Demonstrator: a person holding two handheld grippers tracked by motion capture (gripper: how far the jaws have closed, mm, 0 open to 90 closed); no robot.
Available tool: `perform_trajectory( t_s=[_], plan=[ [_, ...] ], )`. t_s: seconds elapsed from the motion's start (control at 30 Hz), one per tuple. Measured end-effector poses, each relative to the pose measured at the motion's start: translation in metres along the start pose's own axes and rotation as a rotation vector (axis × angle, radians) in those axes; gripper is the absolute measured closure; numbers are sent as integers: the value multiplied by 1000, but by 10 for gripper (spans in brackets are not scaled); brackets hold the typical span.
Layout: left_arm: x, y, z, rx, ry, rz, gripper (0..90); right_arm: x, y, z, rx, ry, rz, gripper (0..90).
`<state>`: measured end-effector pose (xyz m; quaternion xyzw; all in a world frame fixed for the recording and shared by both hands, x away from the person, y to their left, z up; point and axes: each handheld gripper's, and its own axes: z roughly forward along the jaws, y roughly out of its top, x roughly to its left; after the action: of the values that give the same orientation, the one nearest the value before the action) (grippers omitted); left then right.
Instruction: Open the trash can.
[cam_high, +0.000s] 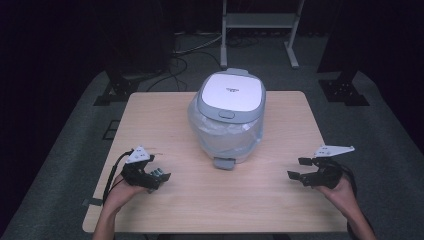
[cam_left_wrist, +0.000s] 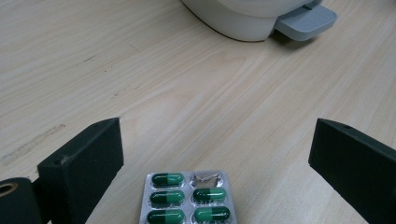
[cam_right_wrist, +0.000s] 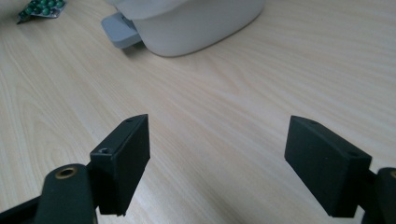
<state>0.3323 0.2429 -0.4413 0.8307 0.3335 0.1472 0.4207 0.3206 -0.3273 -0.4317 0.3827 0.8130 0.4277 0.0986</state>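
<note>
A person sits at a pale wooden counter (cam_high: 165, 120), a two-jaw gripper in each hand. The left gripper (cam_left_wrist: 215, 158) rests low near the front left corner with its jaws spread wide. Between them, touching neither, a blister pack (cam_left_wrist: 187, 198) of green capsules lies flat on the wood; one pocket is torn open and empty, five capsules show. In the high view the left gripper (cam_high: 159, 176) sits at the left and the pack cannot be made out there. The right gripper (cam_high: 299, 168), near the front right edge, also stands wide open and holds nothing; its own camera shows bare wood between its jaws (cam_right_wrist: 217, 154).

In the middle of the counter stands a white pedal bin (cam_high: 227, 117) with a grey foot pedal (cam_high: 224, 163) facing the person, its lid shut and a clear liner bulging from under the rim.

The step in hand looks like picking up the pack. To do it well, the left gripper probably needs to tip down so the jaws meet the pack's long edges, then close gently, since thin foil lying flat can slide or buckle.

The counter has a few faint scuffs. Around it is grey carpet, black stands and loose cables, a white metal frame behind, and dark curtains.
</note>
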Motion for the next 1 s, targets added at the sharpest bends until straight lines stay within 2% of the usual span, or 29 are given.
perform_trajectory(
  t_s=[0.23, 0.27, 0.53, 0.87, 1.0],
  plan=[
    [0, -1, -1, 8, 3, 2, 22, 4, 22, -9, -6, 6, -39, 212],
    [0, -2, -2, 7, 8, 2, 21, 6, 31, -12, -7, 11, -51, 212],
    [-1, -1, -3, 5, 6, 5, 21, 13, 61, -21, -18, 33, -86, 214],
    [-1, -1, -2, -1, -1, 5, 22, 17, 94, -32, -21, 45, -114, 218],
    [-1, 0, -2, -7, -11, 8, 22, 22, 114, -39, -31, 57, -131, 219]
  ],
)
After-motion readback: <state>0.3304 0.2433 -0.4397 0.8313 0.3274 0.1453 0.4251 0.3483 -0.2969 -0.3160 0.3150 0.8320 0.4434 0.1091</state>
